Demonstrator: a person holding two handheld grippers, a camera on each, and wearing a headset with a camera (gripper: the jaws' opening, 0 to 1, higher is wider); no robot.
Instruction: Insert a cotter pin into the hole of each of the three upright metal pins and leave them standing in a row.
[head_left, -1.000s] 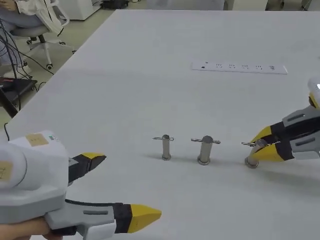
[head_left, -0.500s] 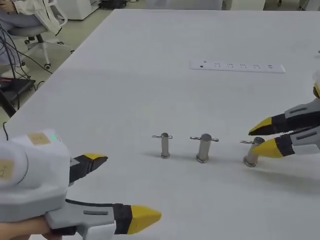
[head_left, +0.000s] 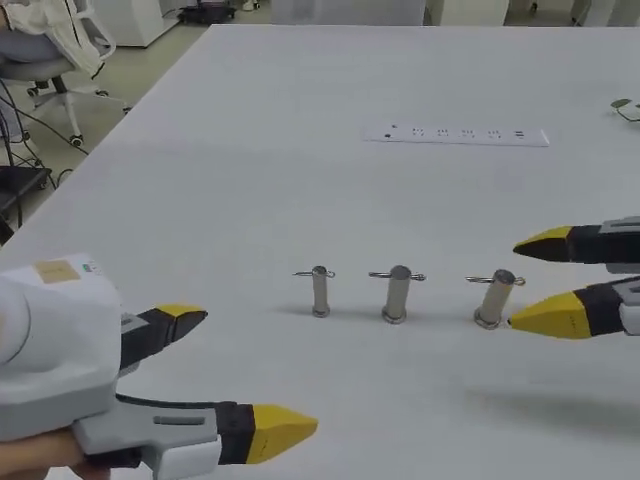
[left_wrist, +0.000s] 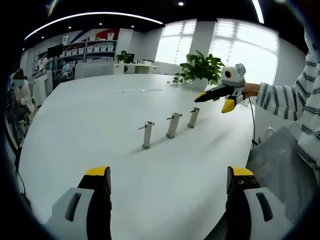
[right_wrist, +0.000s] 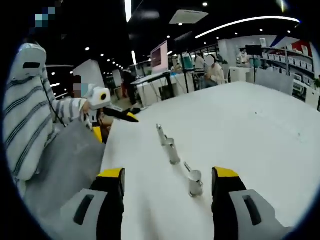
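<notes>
Three upright metal pins stand in a row on the white table: left pin, middle pin, right pin. Each has a cotter pin through its top. My right gripper is open just right of the right pin, clear of it, with nothing between its jaws. My left gripper hangs open and empty near the front left, well short of the row. In the left gripper view the row runs away toward the right gripper. In the right gripper view the nearest pin stands just ahead, between the jaws' line.
A white power strip lies flat behind the row. An office chair stands off the table's far left corner. A small dark object sits at the right edge. Bare table surrounds the pins.
My right gripper was shut on the cotter pin at the right pin; it has opened and drawn back to the right. The left gripper has held still. The head view shifted slightly.
</notes>
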